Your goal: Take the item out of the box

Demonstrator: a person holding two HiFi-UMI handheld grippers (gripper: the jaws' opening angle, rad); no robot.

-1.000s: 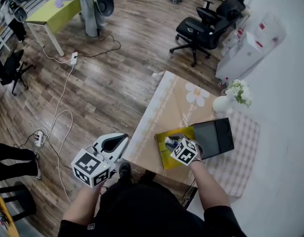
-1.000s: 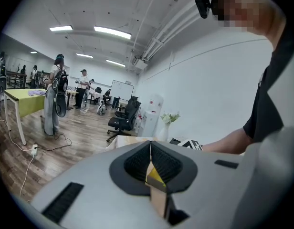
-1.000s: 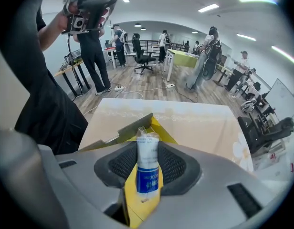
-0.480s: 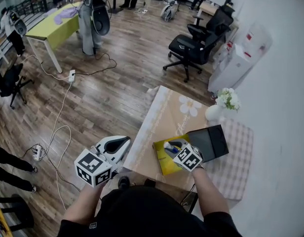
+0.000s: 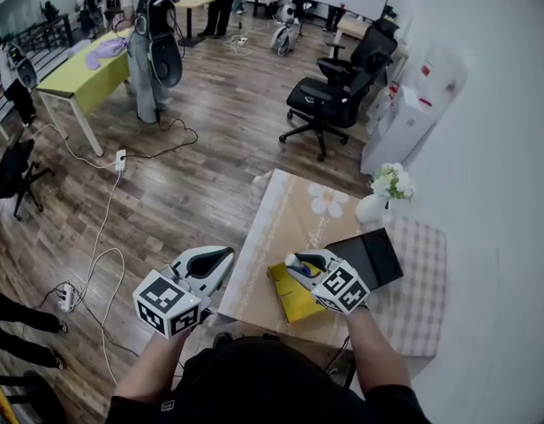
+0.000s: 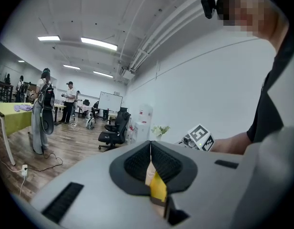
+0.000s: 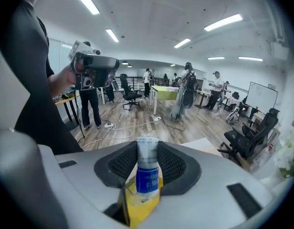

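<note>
Right gripper (image 7: 148, 156) clamped on tube (image 7: 148, 178) at mid-body; tube upright, lower end at mouth of yellow box (image 7: 137, 209). Left gripper (image 6: 151, 162) closed on nothing, at 9 o'clock of box. Tube probably light, soft-walled, slick: hold gently, near a stiffer end. Blue label print too blurred to read.

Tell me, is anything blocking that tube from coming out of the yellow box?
Nothing visible. The right claw grips the tube, whose top stands clear above the yellow box with nothing over it. The left claw is shut and held off to the side, away from the box.
</note>
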